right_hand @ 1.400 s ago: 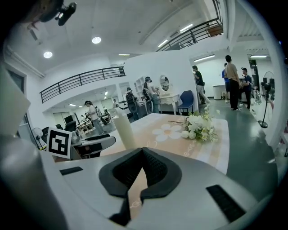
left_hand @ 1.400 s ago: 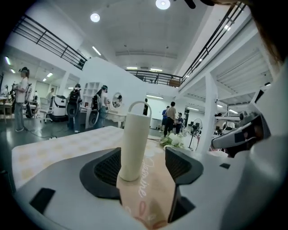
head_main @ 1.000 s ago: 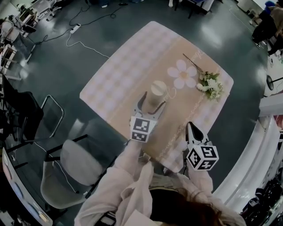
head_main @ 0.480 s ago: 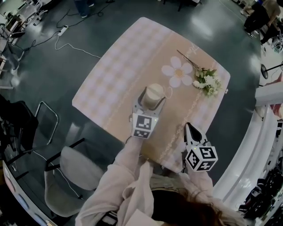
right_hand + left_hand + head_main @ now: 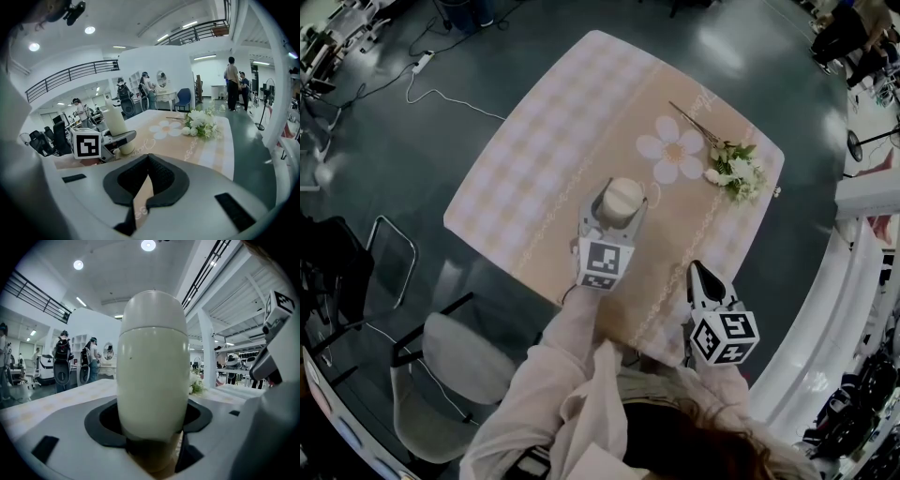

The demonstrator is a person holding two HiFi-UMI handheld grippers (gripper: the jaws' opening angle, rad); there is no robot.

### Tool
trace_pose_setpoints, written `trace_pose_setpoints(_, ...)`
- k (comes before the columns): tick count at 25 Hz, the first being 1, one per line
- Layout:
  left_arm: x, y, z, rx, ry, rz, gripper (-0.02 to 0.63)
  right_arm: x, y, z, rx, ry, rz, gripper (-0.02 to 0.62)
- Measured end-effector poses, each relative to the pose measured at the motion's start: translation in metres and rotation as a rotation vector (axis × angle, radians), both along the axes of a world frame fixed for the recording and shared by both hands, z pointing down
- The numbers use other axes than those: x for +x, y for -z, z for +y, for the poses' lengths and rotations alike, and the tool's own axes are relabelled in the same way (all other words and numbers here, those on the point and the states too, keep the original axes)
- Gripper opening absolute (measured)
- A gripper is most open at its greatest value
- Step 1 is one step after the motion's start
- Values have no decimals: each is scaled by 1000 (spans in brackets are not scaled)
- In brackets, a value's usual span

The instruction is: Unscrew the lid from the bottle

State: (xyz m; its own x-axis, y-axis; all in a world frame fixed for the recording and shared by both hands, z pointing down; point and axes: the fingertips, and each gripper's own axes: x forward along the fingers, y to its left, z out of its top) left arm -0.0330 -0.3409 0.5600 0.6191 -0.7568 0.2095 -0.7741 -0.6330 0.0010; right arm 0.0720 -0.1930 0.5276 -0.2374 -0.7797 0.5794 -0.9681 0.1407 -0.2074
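Note:
A cream bottle (image 5: 622,199) with a rounded lid (image 5: 152,310) stands upright near the middle of the table (image 5: 553,122). My left gripper (image 5: 617,195) reaches in level at its lower body, one jaw on each side. Its jaws have just been closing with the bottle (image 5: 152,376) between them, and dark gaps still show beside it. My right gripper (image 5: 697,269) is shut and empty near the table's front right edge, well apart from the bottle. In the right gripper view the bottle (image 5: 115,124) shows beside the left gripper's marker cube (image 5: 86,143).
A bunch of white flowers (image 5: 733,171) lies at the far right of the table, next to a printed daisy (image 5: 673,150). A grey chair (image 5: 459,366) stands at the table's left front. Cables run across the floor (image 5: 441,94) beyond.
My left gripper has moved forward so the bottle sits deeper between its jaws, and the jaws have narrowed a little. The right gripper has stayed put.

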Motion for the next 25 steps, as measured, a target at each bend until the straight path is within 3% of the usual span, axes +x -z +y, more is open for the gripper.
trace_pose_setpoints(8,2,-6,4,-19,-10,-25,316,0,1,-4,19,14,-5,14)
trace_pose_setpoints(25,30,34,61,-195,-108,11,318,9,41,-4,130,152,-96,14)
